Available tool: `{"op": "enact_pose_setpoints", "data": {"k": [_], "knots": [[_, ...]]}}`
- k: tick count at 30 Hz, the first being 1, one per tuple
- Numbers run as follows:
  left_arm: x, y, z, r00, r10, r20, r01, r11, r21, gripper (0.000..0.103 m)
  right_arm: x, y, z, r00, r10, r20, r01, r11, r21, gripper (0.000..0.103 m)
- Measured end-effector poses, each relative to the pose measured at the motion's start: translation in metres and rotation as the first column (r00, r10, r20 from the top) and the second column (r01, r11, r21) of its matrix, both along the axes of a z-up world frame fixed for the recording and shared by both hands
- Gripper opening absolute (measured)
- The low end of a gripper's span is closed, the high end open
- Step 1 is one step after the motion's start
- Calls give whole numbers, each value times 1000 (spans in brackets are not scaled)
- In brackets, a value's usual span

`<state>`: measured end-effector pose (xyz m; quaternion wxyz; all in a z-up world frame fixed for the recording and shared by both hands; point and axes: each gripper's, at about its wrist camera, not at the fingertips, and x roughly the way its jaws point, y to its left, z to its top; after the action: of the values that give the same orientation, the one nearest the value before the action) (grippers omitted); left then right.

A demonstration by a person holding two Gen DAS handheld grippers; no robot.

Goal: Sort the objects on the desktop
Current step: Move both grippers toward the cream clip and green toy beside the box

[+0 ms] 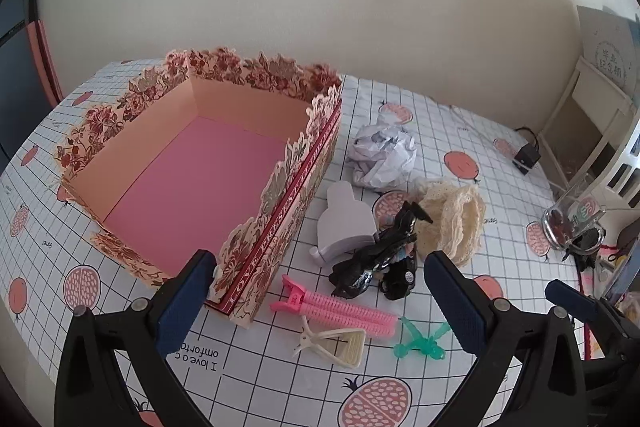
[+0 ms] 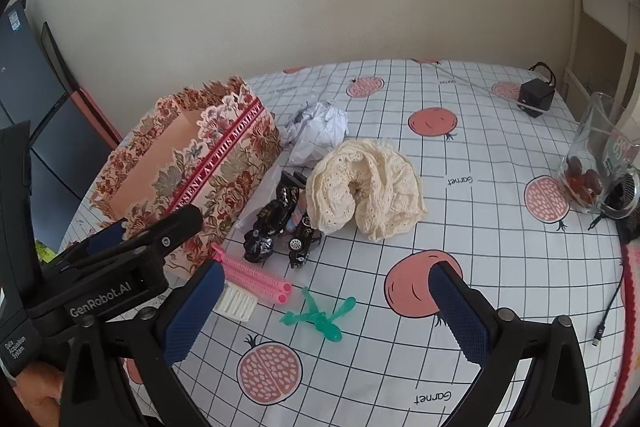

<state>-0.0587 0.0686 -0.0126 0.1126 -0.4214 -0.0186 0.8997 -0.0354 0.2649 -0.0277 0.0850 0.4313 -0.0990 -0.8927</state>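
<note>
We're holding left gripper [image 1: 320,275] and right gripper [image 2: 326,285] low in frame, jaws spread, empty, hovering over pink hair roller [image 1: 340,311].

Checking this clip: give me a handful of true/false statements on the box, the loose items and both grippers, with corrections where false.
1. The floral box has nothing inside. True.
2. The left gripper is shut on the pink hair roller. False: it is open and holds nothing; the roller lies on the tablecloth.
3. The crumpled paper lies outside the box. True.
4. The green plastic piece sits on the cream lace fabric. False: it lies apart, on the cloth.
5. The right gripper is open. True.
</note>
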Motion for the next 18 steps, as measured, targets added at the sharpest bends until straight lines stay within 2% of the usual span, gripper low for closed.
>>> {"op": "enact_pose_setpoints", "data": {"k": [2, 4, 8, 10, 18], "knots": [[6, -2, 12, 999, -2, -51, 3, 1000, 13, 103, 6, -1, 11, 999, 2, -46, -2, 1000, -2, 103], [9, -3, 20, 998, 5, -66, -3, 1000, 27, 103, 11, -2, 18, 997, 1, -81, -1, 1000, 2, 103], [14, -10, 15, 1000, 29, -9, -28, 996, 81, 103, 17, -6, 24, 995, 11, -96, -8, 1000, 28, 103], [16, -10, 8, 999, 49, 19, -50, 996, 75, 103, 17, -8, 19, 996, 23, -84, -19, 999, 47, 103], [10, -6, -34, 983, 79, 164, -89, 995, 52, 102, 7, -1, -19, 999, 8, 47, -8, 1000, 15, 103]]}}
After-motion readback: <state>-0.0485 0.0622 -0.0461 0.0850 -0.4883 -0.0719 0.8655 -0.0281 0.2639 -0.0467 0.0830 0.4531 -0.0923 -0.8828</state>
